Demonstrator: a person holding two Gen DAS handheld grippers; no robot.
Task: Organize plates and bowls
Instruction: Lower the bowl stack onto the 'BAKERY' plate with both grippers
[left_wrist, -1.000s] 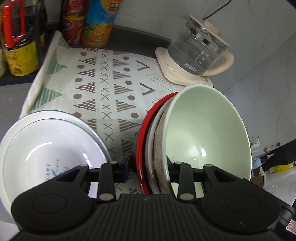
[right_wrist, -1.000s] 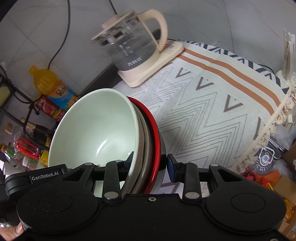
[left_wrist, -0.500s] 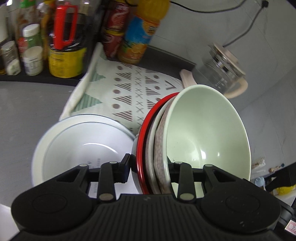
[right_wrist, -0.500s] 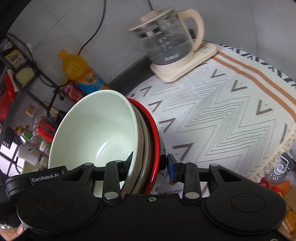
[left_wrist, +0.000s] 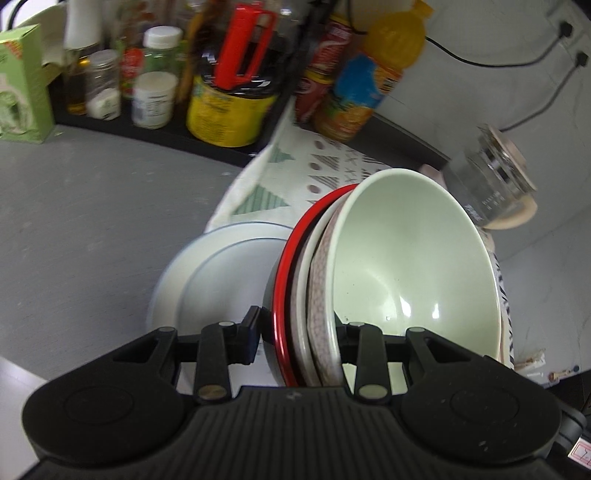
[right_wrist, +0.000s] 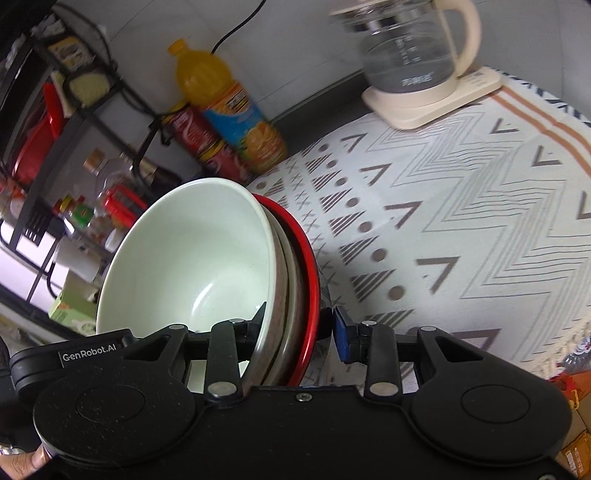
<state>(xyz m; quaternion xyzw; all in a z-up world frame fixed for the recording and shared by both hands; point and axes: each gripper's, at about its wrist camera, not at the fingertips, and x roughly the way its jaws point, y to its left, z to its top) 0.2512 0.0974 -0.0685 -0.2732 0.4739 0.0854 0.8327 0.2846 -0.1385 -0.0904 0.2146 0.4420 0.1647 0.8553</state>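
A nested stack of bowls is held on edge between both grippers: a pale green bowl (left_wrist: 406, 258) on the inside, a speckled one and a white one behind it, a red bowl (left_wrist: 286, 280) outermost. My left gripper (left_wrist: 297, 332) is shut on the stack's rim. My right gripper (right_wrist: 297, 325) is shut on the opposite rim, where the green bowl (right_wrist: 192, 254) and the red bowl (right_wrist: 308, 266) show again. A white plate (left_wrist: 218, 273) with a blue line lies flat below, left of the stack, half on the patterned cloth (left_wrist: 295, 173).
Bottles, jars and a yellow tin (left_wrist: 229, 110) crowd a dark shelf at the back. An orange juice bottle (right_wrist: 229, 110) and red cans stand by the wall. A glass kettle (right_wrist: 413, 55) sits on its cream base on the patterned cloth (right_wrist: 461, 206). Grey counter (left_wrist: 92, 221) lies left.
Both grippers have carried the bowl stack leftward toward the shelf of bottles. The white plate and the kettle have slid toward the right in the views. The grips are unchanged.
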